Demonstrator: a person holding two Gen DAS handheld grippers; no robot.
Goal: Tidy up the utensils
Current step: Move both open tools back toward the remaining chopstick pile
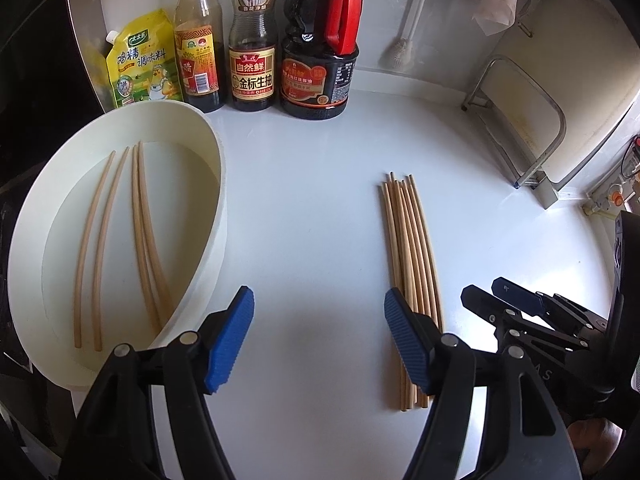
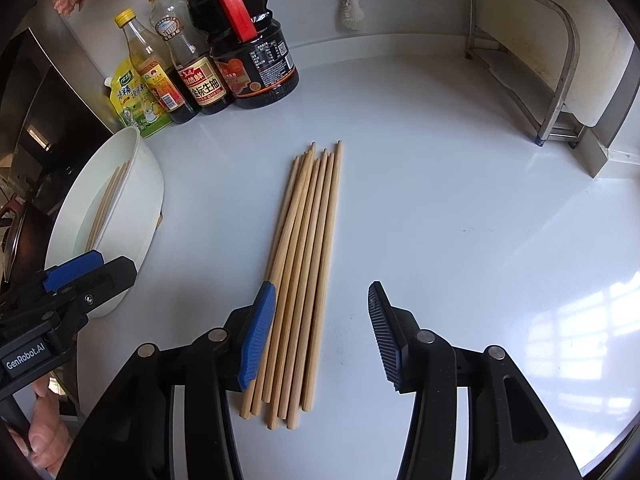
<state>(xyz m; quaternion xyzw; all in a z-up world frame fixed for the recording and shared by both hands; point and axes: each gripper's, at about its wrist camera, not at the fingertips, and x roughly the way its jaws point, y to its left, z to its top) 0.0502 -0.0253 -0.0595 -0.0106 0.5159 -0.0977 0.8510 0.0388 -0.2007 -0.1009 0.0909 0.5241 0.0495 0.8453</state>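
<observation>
A bundle of several wooden chopsticks [image 1: 412, 264] lies lengthwise on the white counter; it also shows in the right wrist view [image 2: 306, 264]. A white oval tray [image 1: 218, 216] at the left holds several more chopsticks [image 1: 140, 232]; the tray shows in the right wrist view too [image 2: 148, 200]. My left gripper [image 1: 320, 340] is open and empty over the counter between tray and bundle. My right gripper [image 2: 322, 336] is open and empty, low over the near end of the bundle, its left finger [image 2: 260, 336] above the outer sticks. The right gripper also appears in the left wrist view [image 1: 500, 300].
Sauce bottles [image 1: 316, 52] and a yellow seasoning pouch [image 1: 140, 64] stand along the back wall. A metal rack [image 2: 560, 72] stands at the back right. A white brush [image 2: 350, 4] leans on the wall. A stove area lies left of the tray.
</observation>
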